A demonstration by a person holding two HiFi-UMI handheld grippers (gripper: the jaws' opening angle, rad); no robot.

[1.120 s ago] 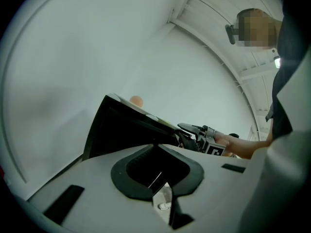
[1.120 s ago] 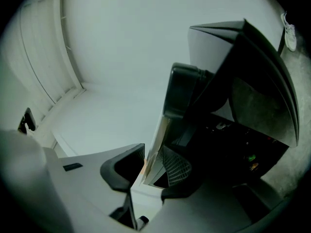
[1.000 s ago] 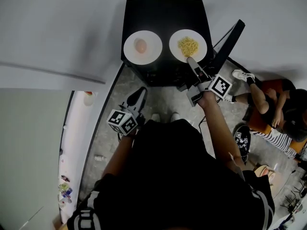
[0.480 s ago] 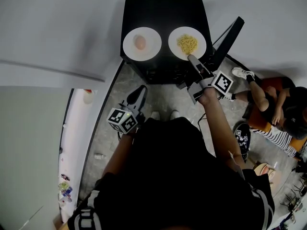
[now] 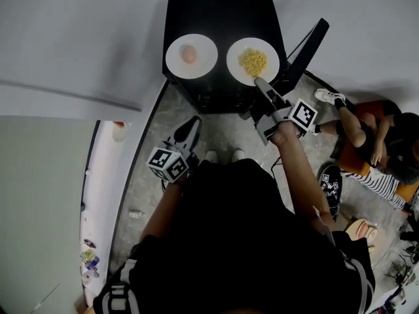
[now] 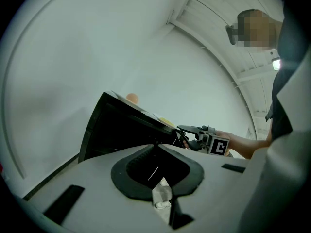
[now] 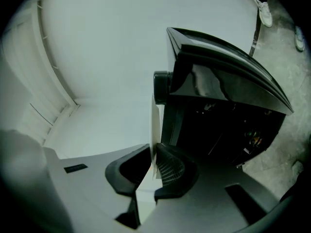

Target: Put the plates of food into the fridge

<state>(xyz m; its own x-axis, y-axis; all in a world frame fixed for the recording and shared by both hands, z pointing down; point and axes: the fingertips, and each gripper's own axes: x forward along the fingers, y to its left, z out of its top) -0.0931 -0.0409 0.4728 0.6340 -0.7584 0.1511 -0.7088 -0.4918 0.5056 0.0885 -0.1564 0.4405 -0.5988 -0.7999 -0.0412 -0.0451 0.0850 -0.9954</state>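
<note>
On table (image 5: 222, 12) edge, right claw (image 5: 256, 81) (just closing) pinches noodle plate (image 5: 233, 56).

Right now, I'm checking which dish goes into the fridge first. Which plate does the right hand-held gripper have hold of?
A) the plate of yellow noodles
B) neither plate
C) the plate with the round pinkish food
A: the right hand-held gripper is at the near rim of the plate of yellow noodles. Its jaws have just been closing, and the white rim is pinched between them.
</note>
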